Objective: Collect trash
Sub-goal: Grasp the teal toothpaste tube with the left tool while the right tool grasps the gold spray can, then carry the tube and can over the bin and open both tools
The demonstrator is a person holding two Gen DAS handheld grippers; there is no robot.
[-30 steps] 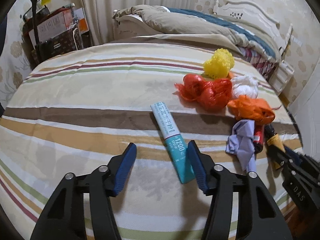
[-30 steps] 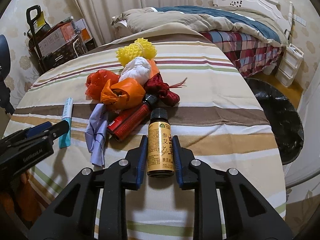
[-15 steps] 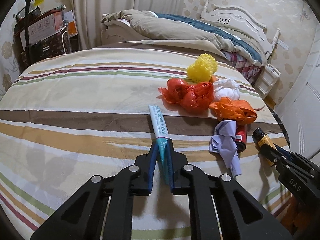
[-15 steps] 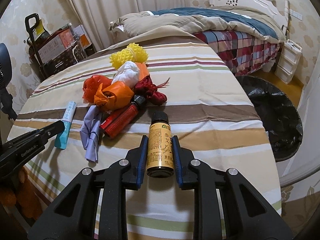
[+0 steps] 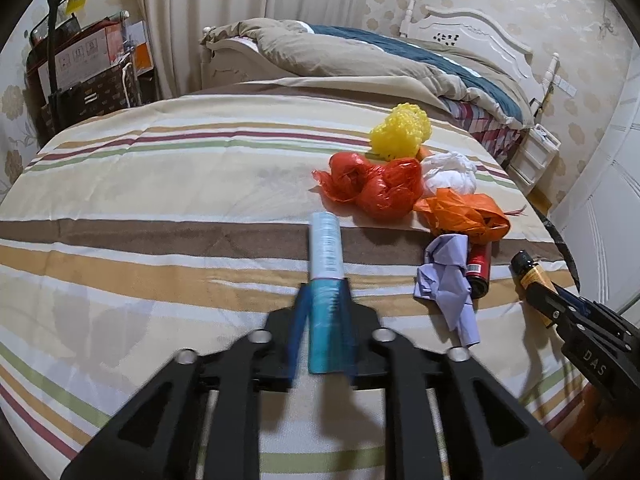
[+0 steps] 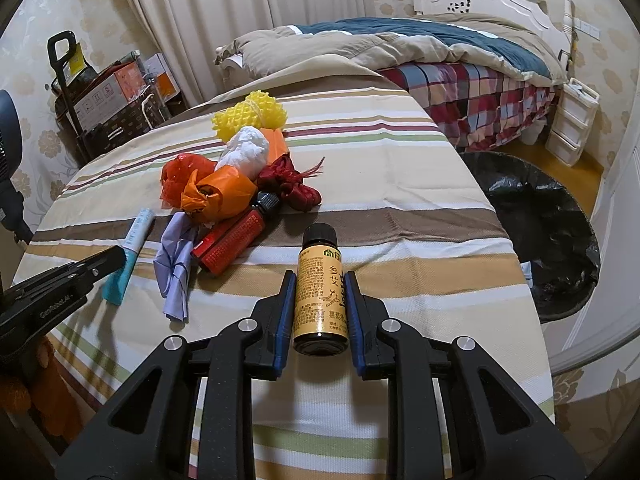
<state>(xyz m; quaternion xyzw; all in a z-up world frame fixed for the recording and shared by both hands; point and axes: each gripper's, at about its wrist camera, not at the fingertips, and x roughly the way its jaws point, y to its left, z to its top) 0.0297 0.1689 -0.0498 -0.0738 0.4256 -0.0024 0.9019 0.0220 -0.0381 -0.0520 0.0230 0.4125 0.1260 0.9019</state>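
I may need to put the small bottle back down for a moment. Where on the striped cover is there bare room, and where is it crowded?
Bare: the wide stretch of striped cover between the dark red bundle and the edge by the black-lined bin, and the whole side beyond the teal tube, toward the boxes. Crowded: the cluster from yellow foam net down to the lilac paper.

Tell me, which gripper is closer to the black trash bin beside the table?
Right. The right gripper, shut on the amber bottle, sits at the table side nearest the trash bin. The left gripper, jaws opening around the teal tube, is farther, beyond the purple wrapper.
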